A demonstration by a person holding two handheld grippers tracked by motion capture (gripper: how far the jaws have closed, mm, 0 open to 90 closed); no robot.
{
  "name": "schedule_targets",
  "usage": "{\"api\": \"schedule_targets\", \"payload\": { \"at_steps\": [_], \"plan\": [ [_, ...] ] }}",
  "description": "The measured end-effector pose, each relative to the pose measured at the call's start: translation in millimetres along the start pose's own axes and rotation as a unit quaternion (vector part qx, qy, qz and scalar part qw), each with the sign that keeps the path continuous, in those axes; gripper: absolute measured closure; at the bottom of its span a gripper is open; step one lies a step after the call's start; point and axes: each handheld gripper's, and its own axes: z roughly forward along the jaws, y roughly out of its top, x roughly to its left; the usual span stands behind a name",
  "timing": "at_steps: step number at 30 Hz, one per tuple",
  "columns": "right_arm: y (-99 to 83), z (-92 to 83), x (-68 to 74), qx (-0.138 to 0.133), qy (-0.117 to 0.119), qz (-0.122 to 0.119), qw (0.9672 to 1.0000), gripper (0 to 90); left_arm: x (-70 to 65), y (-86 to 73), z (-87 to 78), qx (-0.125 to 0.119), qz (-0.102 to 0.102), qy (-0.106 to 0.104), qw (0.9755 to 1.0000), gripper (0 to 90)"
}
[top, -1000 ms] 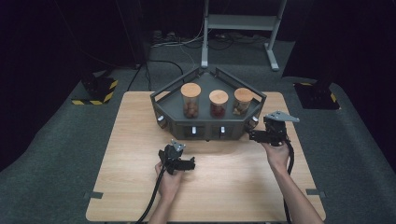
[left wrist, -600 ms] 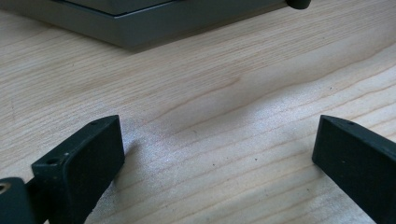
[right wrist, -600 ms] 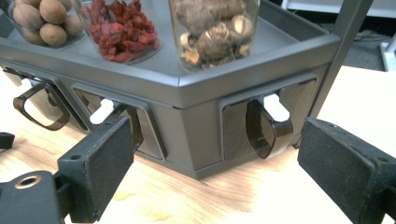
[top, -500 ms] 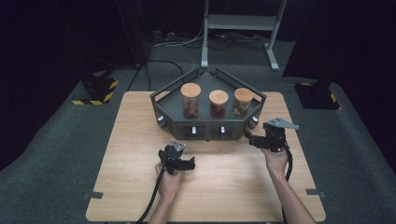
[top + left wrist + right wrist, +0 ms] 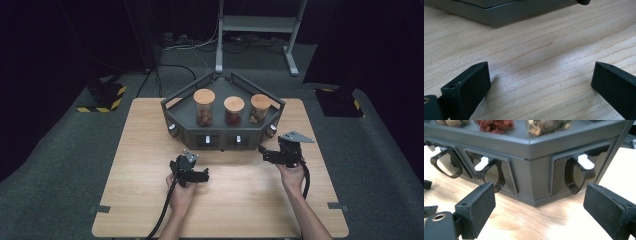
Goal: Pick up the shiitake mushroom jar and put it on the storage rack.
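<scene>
A: Entry, materials first. Worktop (image 5: 140, 165) is pale wood with a fine straight grain. On its far half stands a dark grey dispenser stand (image 5: 223, 132), angular, matt, plastic-looking. It carries three clear jars with round cork-coloured lids: left jar (image 5: 204, 107) with brown round pieces, middle jar (image 5: 234, 111) with red pieces, right jar (image 5: 260, 108) with a pale mixed fill.

B: Hand poses?

A: High view: left hand (image 5: 181, 192) rests low on the worktop, its left tool (image 5: 199, 176) pointing to the right, near the stand's front but apart from it. Right hand (image 5: 292, 175) holds the right tool (image 5: 264, 153) just off the stand's right front corner, jaws pointing left towards it, grey three-cornered plate on top.

B: Tool states?

A: Both open. Left gripper view: the two black blocky jaws stand wide apart with bare wood between them. Right gripper view: jaws likewise spread, nothing between them, no pad touching the stand.

B: What do the close views add?

A: Right gripper view shows the stand's front panels: recessed bays with dark curved loop levers (image 5: 575, 176) tipped by white tabs (image 5: 585, 161); from above these are mere pale dots. Left gripper view gives the wood grain and the stand's bottom edge (image 5: 499, 15).
</scene>
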Motion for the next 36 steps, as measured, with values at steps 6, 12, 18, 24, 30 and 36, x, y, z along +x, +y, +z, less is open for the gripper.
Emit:
{"api": "schedule_targets", "payload": {
  "at_steps": [6,12,18,24,30,36],
  "plan": [
    [-7.2,4.2,4.2,0.008,-0.001,-0.012,0.9999,10.1,0.1,0.0,0.0,0.0,0.001,0.0,1.0,2.2],
    [-15.6,10.1,9.4,0.024,0.001,-0.022,0.9995,9.8,-0.1,0.0,0.0,0.0,0.0,0.0,1.0,2.2],
    [-20.8,12.5,11.8,0.028,0.003,-0.025,0.9993,9.9,0.0,0.0,0.0,0.0,0.0,0.0,1.0,2.1],
    [-28.8,19.1,17.3,0.046,0.008,-0.034,0.9983,10.0,0.0,0.0,0.0,0.0,0.0,0.0,1.0,2.2],
    [-37.4,27.2,21.5,0.064,0.012,-0.041,0.997,10.0,-0.1,0.0,0.0,0.0,0.0,0.001,1.0,2.2],
    [-45.5,34.2,24.3,0.082,0.009,-0.045,0.9955,9.7,-0.1,0.0,0.0,0.0,0.0,0.0,1.0,2.1]
  ]
}}
